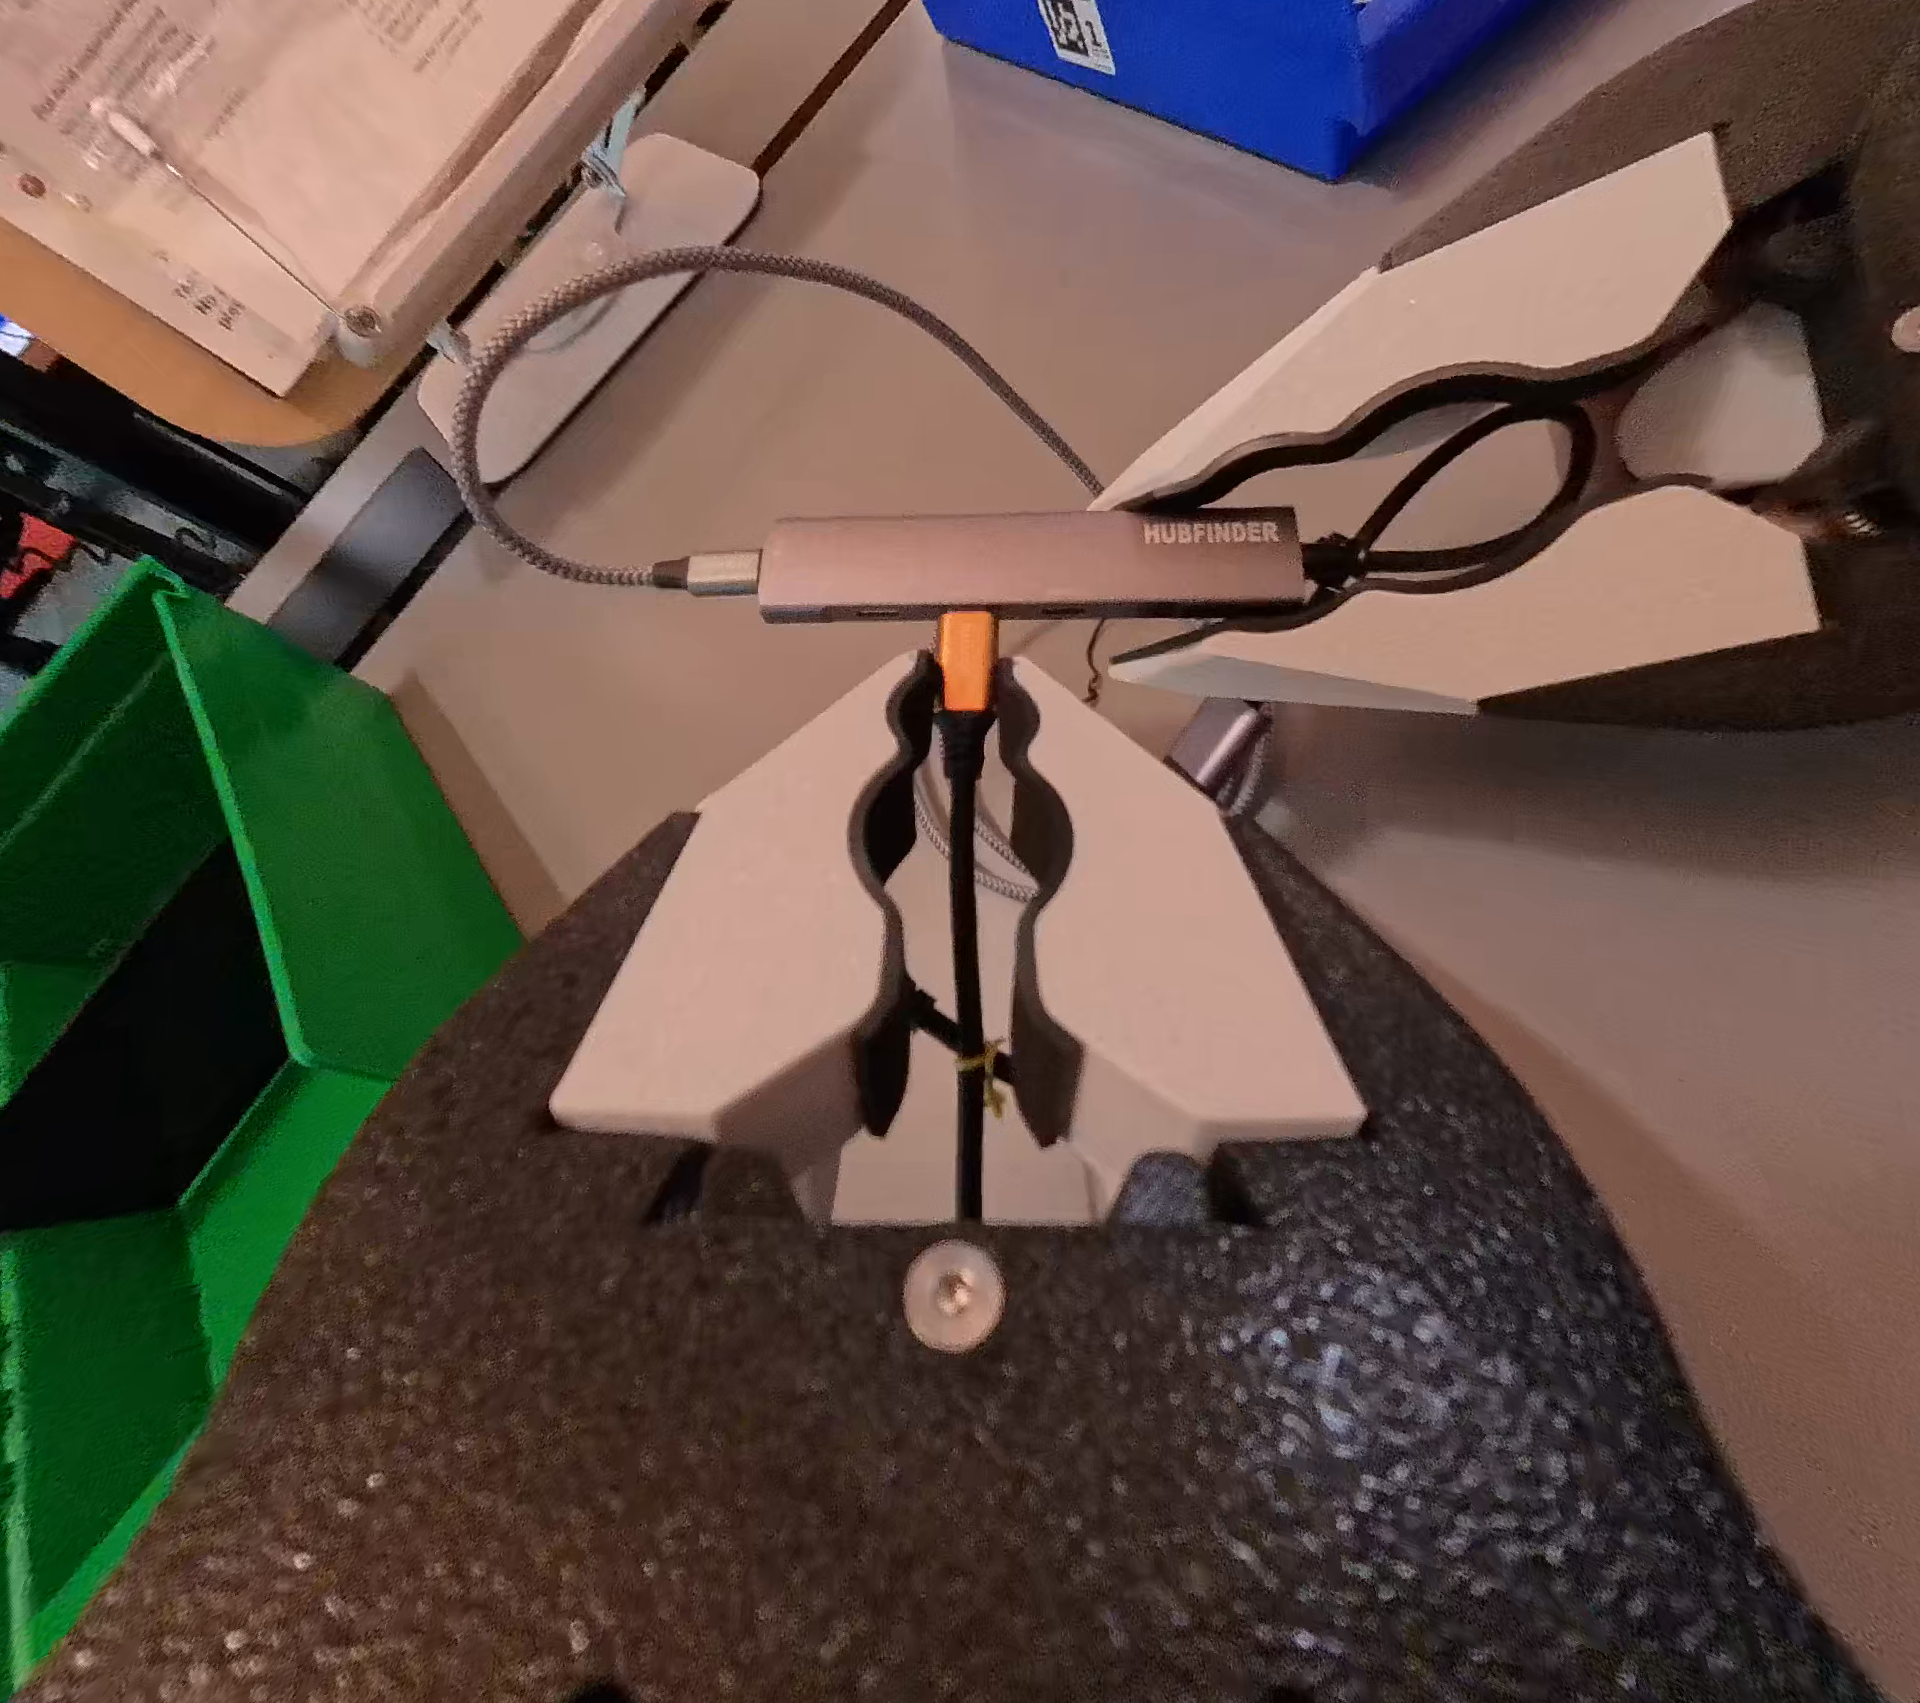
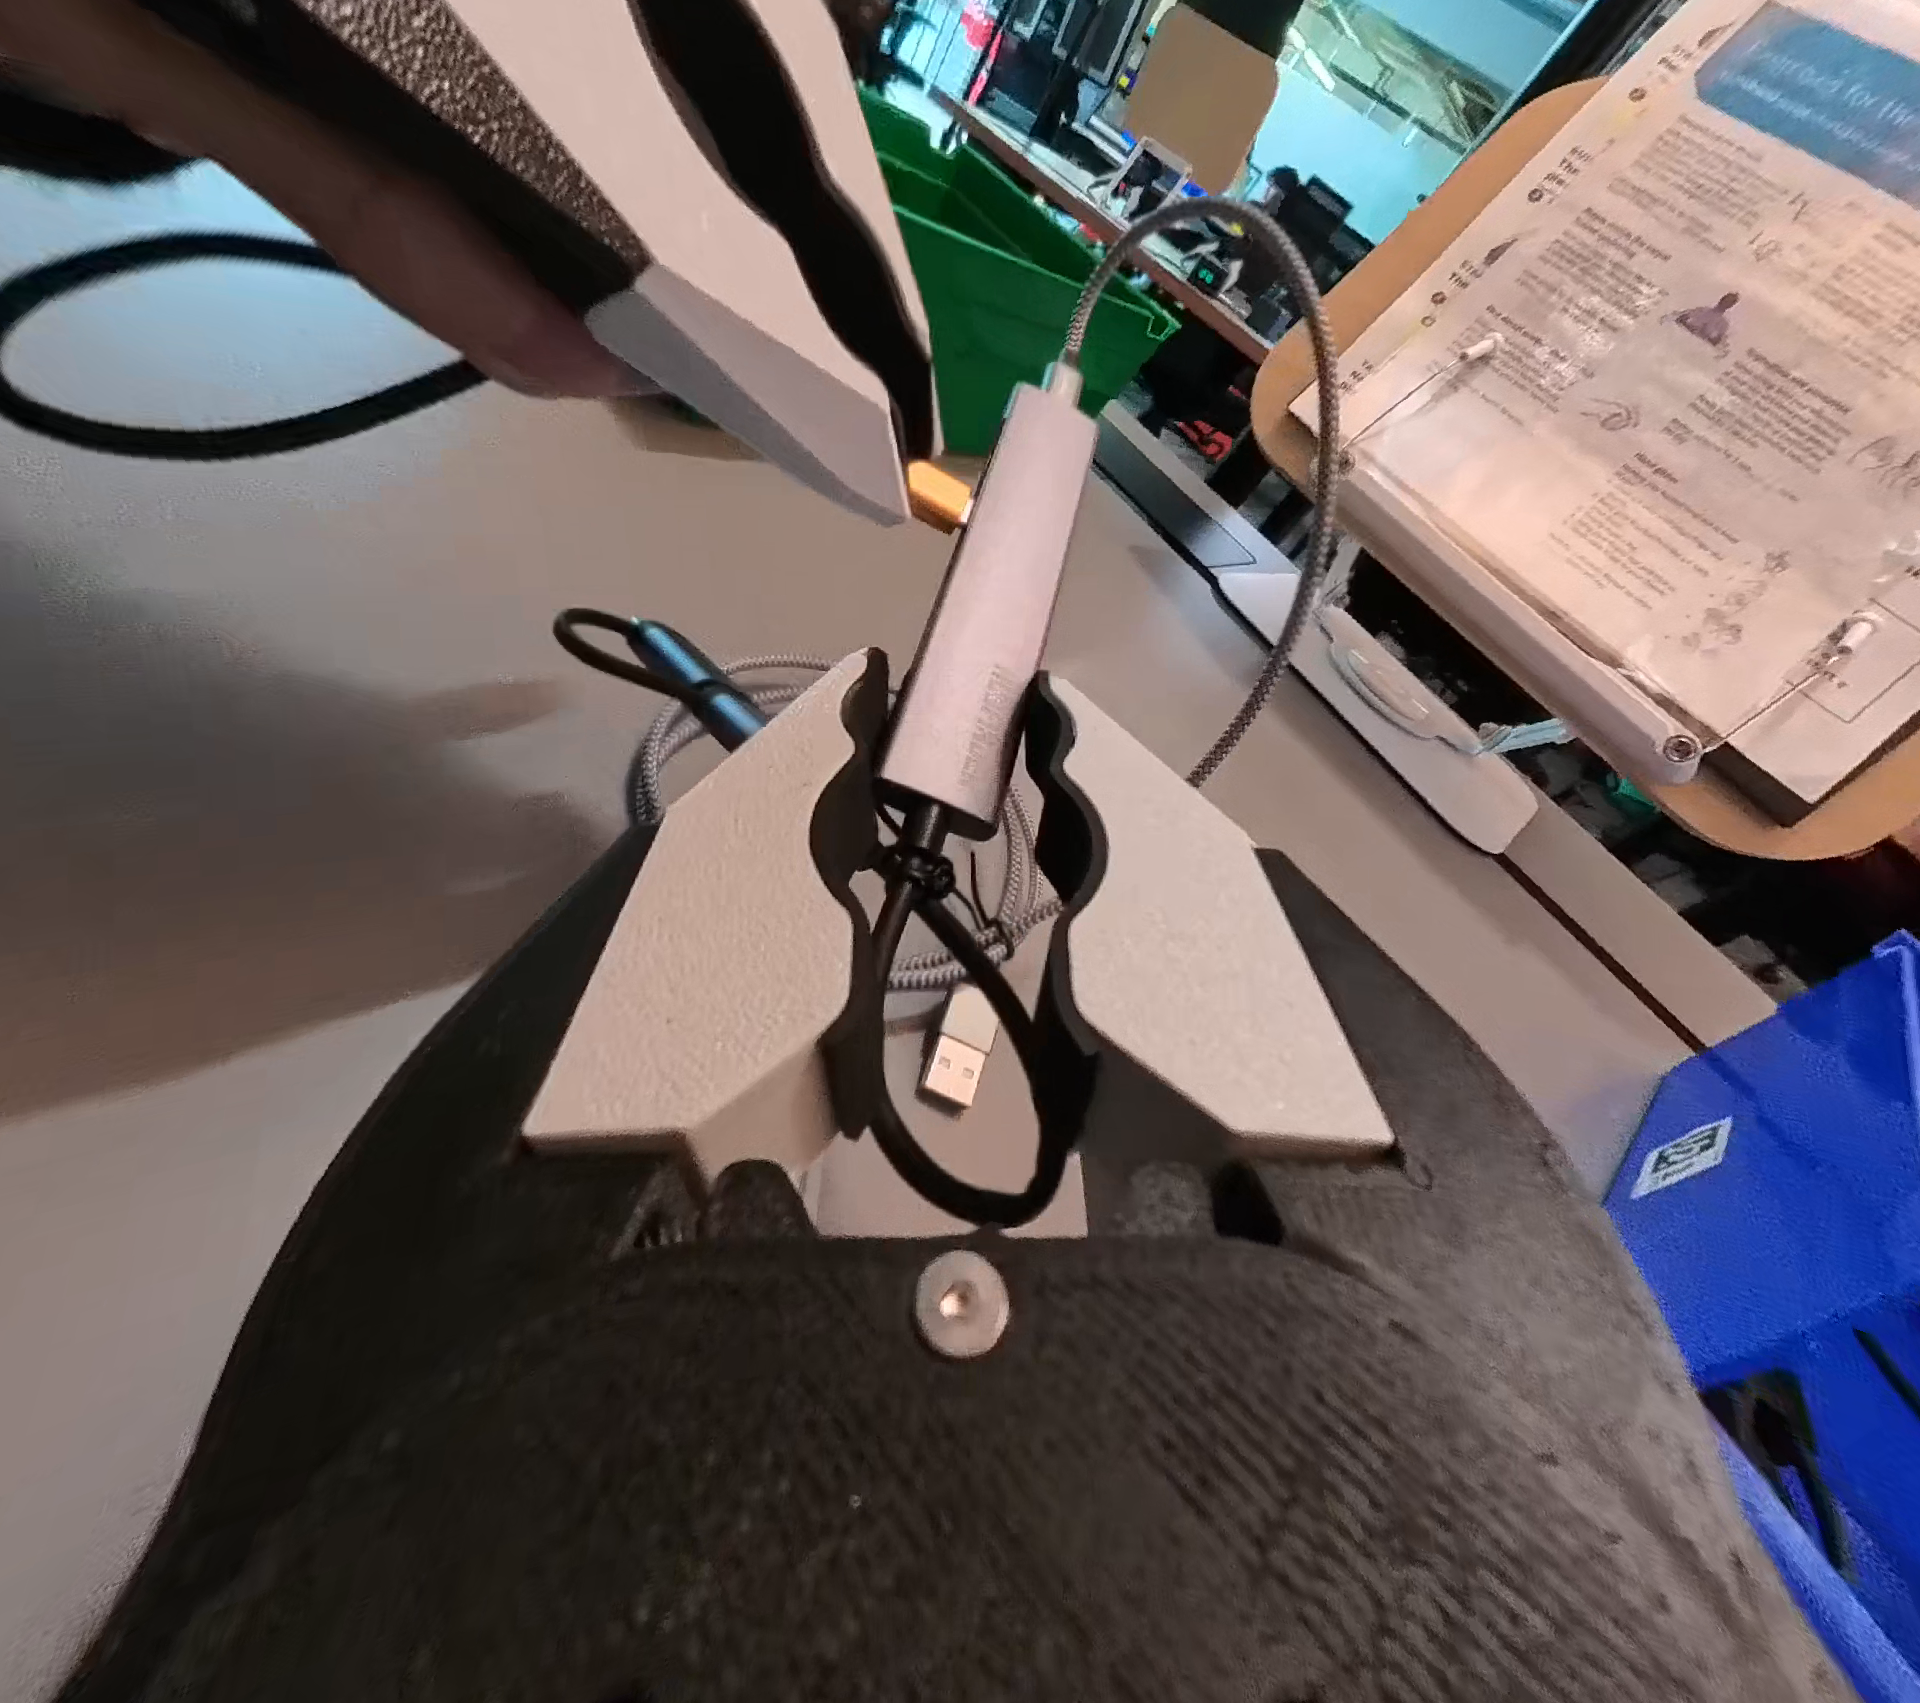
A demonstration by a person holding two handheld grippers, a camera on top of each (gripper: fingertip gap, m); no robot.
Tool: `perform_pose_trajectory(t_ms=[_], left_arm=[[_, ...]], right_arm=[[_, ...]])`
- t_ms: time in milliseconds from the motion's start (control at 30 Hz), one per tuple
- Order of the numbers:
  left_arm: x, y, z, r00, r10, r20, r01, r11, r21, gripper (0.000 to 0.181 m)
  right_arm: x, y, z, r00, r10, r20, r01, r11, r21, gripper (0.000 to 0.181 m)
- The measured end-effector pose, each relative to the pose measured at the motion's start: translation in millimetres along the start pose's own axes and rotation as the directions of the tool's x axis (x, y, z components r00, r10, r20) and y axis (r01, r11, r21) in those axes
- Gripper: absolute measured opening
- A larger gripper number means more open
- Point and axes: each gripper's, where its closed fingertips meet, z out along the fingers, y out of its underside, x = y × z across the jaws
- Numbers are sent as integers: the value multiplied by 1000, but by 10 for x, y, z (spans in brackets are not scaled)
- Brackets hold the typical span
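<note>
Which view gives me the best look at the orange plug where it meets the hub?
The left wrist view: the orange plug sits centred between the left claw tips, meeting the grey hub's side. The right wrist view shows only its end beside the hub, mostly hidden behind the left claw.

grey fingers point(image 1: 779, 926), speckled black body, silver screw point(image 1: 953, 1294)

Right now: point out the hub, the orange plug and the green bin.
hub point(image 1: 1029, 562): left wrist view, middle of its top face.
orange plug point(image 1: 966, 661): left wrist view, orange shell.
green bin point(image 1: 343, 832): left wrist view, near wall.
</note>
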Motion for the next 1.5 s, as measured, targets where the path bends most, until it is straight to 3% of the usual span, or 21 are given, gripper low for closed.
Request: perform_pose_trajectory(t_ms=[100, 367, 600, 767, 800, 900, 1000, 1067, 1267, 1400, 1500], left_arm=[[11, 19, 26, 1000, 16, -1, -16, 1000, 2, 9], [-11, -191, -7, 999, 46, 11, -47, 980, 193, 9], [21, -230, -50, 988, -103, -111, 126, 967, 222, 9], [57, -295, -112, 985, -79, -153, 118, 957, 264, 10], [54, -338, -154, 983, -81, -162, 126, 950, 287, 13], [-165, -556, -424, 980, -150, -130, 191, 885, 425, 45], [-551, -684, -812, 958, -275, -82, 271, 772, 574, 54], [-764, -634, -955, 941, -332, -63, 299, 732, 612, 54], [-914, -224, -720, 920, -380, -90, 378, 806, 455, 59], [-835, -139, -606, 923, -366, -122, 384, 836, 393, 60], [-802, -102, -574, 931, -342, -125, 364, 855, 368, 60]], right_arm=[[19, 4, -6, 1000, 6, -9, -6, 1000, 7, 25], [183, -142, -89, 992, 108, -61, -98, 984, 149, 24], [188, -219, -130, 994, 63, -85, -44, 978, 205, 26], [230, -289, -197, 994, 70, -81, -51, 975, 214, 24], [251, -304, -212, 993, 81, -81, -62, 974, 218, 24], [375, -382, -296, 990, 102, -94, -77, 969, 234, 24], [646, -543, -480, 983, 101, -153, -59, 964, 261, 24], [883, -699, -672, 973, 128, -193, -69, 956, 285, 24], [1750, -1167, -1439, 890, 202, -408, -51, 935, 352, 24], [2436, -1212, -1619, 818, 61, -573, 32, 988, 151, 24], [2936, -1029, -1574, 771, -46, -635, 15, 998, -54, 24]])
